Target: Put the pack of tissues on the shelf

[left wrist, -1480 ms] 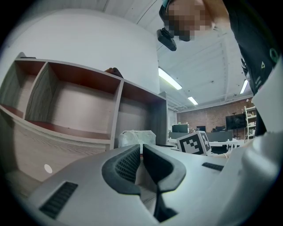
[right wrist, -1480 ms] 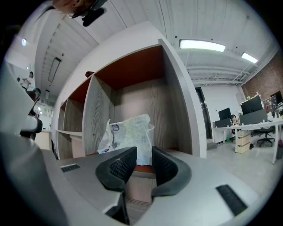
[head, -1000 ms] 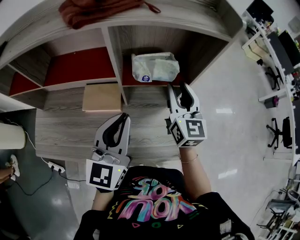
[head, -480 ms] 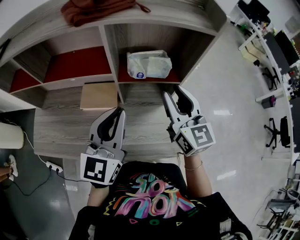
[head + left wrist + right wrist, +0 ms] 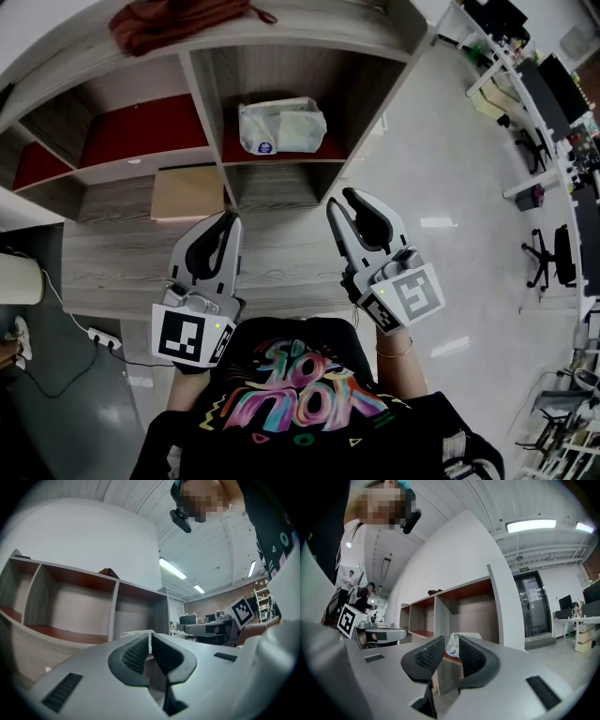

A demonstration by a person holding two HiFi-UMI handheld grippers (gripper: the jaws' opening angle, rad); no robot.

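The pack of tissues (image 5: 281, 127), white and pale green in clear wrap, lies in the right compartment of the wooden shelf (image 5: 201, 103), on its red floor. Both grippers hover in front of the shelf, apart from the pack. My right gripper (image 5: 342, 199) is closing with nothing between its jaws. In the right gripper view the pack (image 5: 453, 645) shows far off through the gap of the right gripper (image 5: 452, 637). My left gripper (image 5: 228, 220) is shut and empty; the left gripper view shows the left gripper (image 5: 150, 638) with its tips together.
A red-brown cloth (image 5: 169, 19) lies on top of the shelf. A flat beige box (image 5: 187, 192) rests on the wooden ledge (image 5: 122, 262) below the left compartments. A power strip (image 5: 98, 336) lies on the floor at left. Office chairs (image 5: 548, 258) and desks stand far right.
Both grippers have drawn back from the shelf toward the person. The right gripper's jaws have narrowed. The tissue pack stays in its compartment.
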